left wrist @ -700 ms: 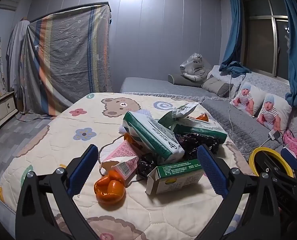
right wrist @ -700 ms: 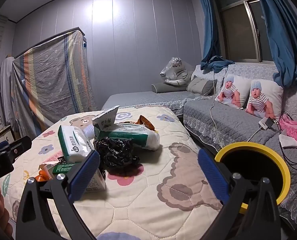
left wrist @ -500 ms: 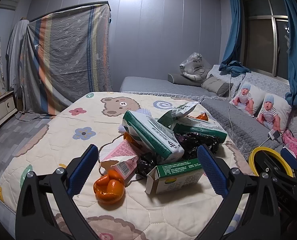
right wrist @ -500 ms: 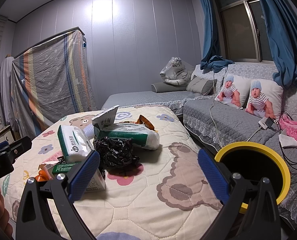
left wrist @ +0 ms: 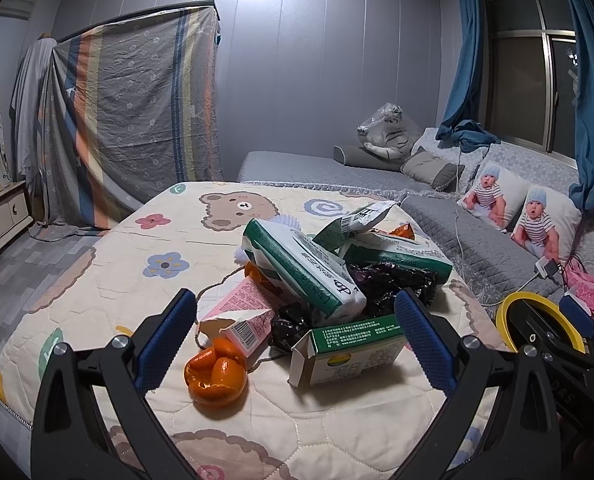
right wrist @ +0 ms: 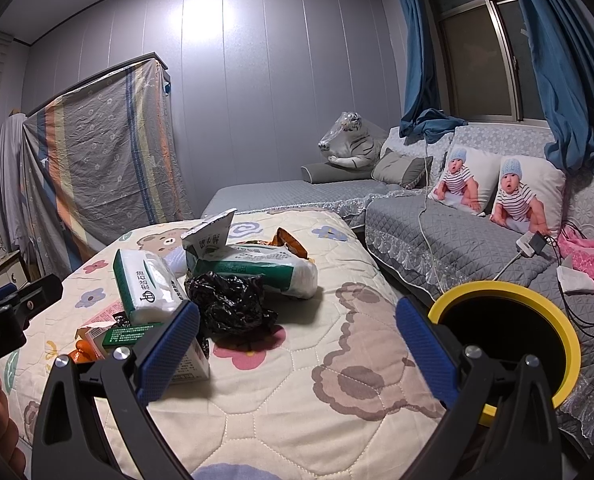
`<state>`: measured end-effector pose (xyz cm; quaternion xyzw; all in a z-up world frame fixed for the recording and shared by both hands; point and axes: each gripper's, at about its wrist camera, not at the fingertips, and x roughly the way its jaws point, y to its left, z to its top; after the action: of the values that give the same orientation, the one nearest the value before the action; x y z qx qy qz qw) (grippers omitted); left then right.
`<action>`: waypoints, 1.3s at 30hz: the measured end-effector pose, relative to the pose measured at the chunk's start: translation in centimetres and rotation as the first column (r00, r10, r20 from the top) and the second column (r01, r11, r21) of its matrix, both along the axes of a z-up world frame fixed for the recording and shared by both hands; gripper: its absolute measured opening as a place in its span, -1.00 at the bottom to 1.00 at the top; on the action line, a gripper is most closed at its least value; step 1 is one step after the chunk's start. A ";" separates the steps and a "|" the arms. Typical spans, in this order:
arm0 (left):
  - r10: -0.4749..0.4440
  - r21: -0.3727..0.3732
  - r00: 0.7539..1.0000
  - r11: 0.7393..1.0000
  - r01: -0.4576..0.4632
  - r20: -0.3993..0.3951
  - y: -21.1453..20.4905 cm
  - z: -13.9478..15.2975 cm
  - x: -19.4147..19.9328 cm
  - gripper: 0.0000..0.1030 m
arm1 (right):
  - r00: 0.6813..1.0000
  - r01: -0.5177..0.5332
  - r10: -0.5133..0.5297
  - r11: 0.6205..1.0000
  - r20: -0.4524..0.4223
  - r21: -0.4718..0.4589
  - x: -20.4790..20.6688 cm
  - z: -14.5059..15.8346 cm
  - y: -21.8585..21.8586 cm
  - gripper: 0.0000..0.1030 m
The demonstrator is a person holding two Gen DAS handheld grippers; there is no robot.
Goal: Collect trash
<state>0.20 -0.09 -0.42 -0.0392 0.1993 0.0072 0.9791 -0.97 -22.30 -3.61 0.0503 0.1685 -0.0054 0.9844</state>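
A cream quilt printed with bears and flowers covers the bed. Beyond its far edge, a striped grey sheet hangs over a tall frame against the panelled wall. A grey sofa runs along the bed's right side and around the far corner. A plush tiger wrapped in clear plastic rests on a grey bolster at the sofa's far end, with a grey cushion just beside it. Two pillows printed with babies lean against the sofa back under the window, which blue curtains frame. A white charger with cables and a pink cloth lie on the sofa seat.
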 end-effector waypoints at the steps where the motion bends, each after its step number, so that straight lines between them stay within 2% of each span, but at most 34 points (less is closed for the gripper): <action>1: -0.002 -0.001 1.000 1.000 0.002 -0.001 -0.1 0.0 0.1 0.84 | 1.000 0.000 0.000 1.000 0.000 0.000 0.0 -0.1 0.0 0.85; 27: -0.015 -0.008 1.000 1.000 0.015 -0.015 -0.2 0.1 0.1 0.84 | 1.000 0.001 -0.001 1.000 -0.003 -0.001 0.0 0.1 0.0 0.85; 32: -0.056 -0.017 0.998 0.998 0.055 -0.033 -0.2 0.0 0.2 0.84 | 1.000 0.013 -0.013 1.000 0.003 -0.006 0.1 0.2 -0.3 0.85; 36: -0.099 -0.076 0.994 0.992 0.096 -0.047 1.0 -0.5 0.9 0.84 | 0.996 -0.088 0.088 0.994 0.001 0.062 1.2 0.4 -1.3 0.85; 38: -0.092 -0.115 0.995 0.990 0.087 -0.039 2.8 -0.6 1.4 0.84 | 0.982 -0.187 0.188 0.980 -0.016 0.070 2.1 0.6 -1.3 0.85; 39: -0.080 -0.140 0.997 0.987 0.078 -0.007 3.7 -0.6 1.4 0.84 | 0.971 -0.232 0.235 0.970 -0.037 0.070 2.5 0.7 -1.2 0.85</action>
<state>1.59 3.60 -1.01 -0.0998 0.2068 -0.0453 0.9722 1.52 -23.50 -2.93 0.0621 0.1953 0.1147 0.9720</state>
